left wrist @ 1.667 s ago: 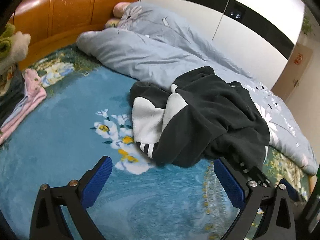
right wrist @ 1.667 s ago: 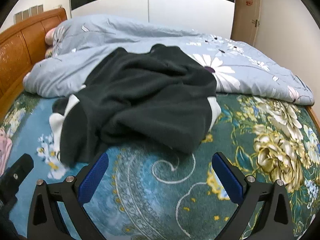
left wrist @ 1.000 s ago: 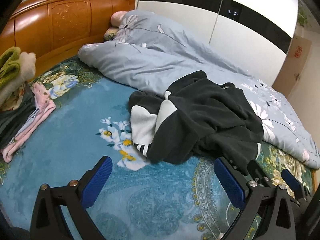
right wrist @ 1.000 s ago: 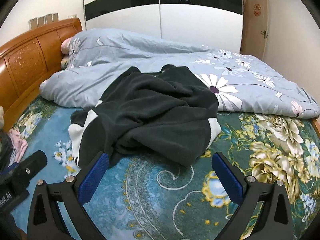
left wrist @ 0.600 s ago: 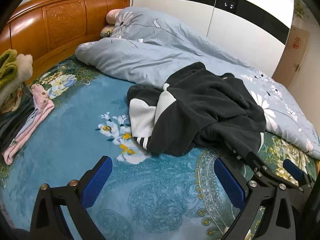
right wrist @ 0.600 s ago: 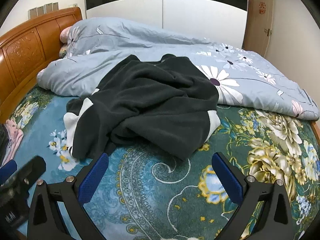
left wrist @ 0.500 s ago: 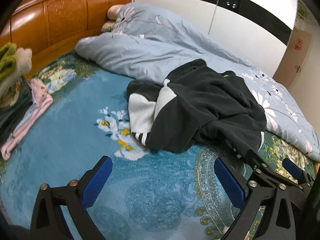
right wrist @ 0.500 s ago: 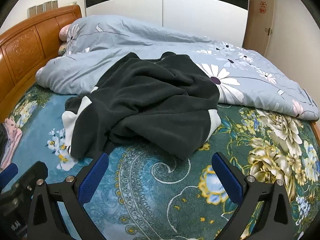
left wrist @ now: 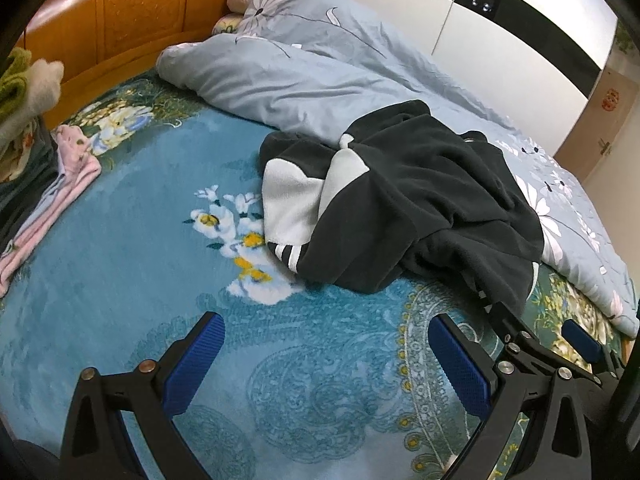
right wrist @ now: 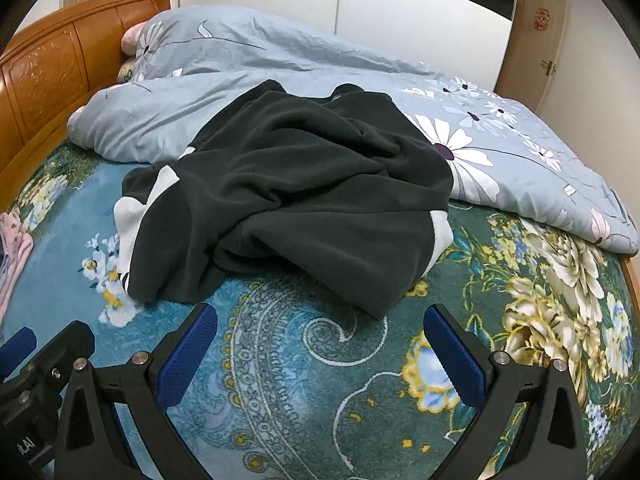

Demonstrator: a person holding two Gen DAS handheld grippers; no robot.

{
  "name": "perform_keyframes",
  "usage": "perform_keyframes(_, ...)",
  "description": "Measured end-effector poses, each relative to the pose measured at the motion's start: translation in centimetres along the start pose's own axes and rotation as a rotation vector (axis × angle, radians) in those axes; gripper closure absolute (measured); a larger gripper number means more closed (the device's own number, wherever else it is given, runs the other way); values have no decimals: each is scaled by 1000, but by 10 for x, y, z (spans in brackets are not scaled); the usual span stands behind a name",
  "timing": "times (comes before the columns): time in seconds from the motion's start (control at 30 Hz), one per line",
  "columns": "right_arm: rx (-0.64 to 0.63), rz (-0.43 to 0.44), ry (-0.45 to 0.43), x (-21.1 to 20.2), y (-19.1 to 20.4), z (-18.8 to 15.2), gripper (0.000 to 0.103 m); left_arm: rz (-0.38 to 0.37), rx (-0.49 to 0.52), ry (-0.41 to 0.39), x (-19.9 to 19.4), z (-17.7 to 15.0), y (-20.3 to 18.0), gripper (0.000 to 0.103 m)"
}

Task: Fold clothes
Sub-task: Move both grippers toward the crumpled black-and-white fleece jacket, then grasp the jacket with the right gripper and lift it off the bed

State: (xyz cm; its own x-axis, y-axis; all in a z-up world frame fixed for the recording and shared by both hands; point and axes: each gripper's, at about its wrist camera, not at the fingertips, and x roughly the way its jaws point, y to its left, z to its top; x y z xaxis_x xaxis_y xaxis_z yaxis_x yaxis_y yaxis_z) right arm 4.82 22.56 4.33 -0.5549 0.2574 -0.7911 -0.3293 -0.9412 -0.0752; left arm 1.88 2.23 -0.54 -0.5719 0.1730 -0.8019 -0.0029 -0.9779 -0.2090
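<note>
Two grippers hover low over the bed, side by side, both aimed at the same crumpled garment. The left gripper (left wrist: 326, 344) has its blue-padded fingers (left wrist: 194, 354) spread wide with nothing between them, and the right gripper (right wrist: 320, 340) is likewise spread wide and empty; in the left wrist view the right gripper sits just beside the left one, at its right.

The task's thing, a dark charcoal fleece garment with white panels and striped cuffs (left wrist: 408, 204), lies in a loose heap near the middle of the bed, its near part on the teal floral plush blanket (left wrist: 120, 280) and its far part draped up onto the rumpled grey-blue daisy-print duvet (left wrist: 304, 88). It is bunched and overlapped rather than squared, so it does not lie folded now. Its nearest hem (right wrist: 360, 292) falls just ahead of the right gripper, which likely explains the low, wide-fingered stance: it suits taking an edge of soft cloth.

At the left edge, by the orange wooden headboard (left wrist: 132, 12), a pink folded cloth (left wrist: 60, 184) and other stacked textiles rest well apart from the heap, seemingly a place kept for finished pieces, though that is only a judgement.
</note>
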Motion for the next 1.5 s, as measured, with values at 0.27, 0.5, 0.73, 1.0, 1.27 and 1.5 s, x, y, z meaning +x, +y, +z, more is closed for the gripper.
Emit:
perform_keyframes(0.27, -29, -22, 23, 8, 9, 0, 0, -19, -38, 31, 10, 0, 9, 0)
perform_keyframes(0.5, -76, -46, 44, 15, 21, -1, 0, -47, -79, 68, 19, -2, 22, 0)
perform_keyframes(0.73, -162, 6, 76, 35, 39, -2, 0, -37, -62, 75, 21, -10, 45, 0)
perform_keyframes(1.0, -449, -99, 13, 95, 75, 23, 0, 3, -75, 63, 16, -35, 95, 0)
perform_keyframes(1.27, -730, -211, -182, 101, 125, 36, 0, -6, -196, 69, 16, -36, 125, 0)
perform_keyframes(1.5, -759, -180, -183, 99, 156, 56, 18, -37, -241, 74, 13, -38, 133, 0)
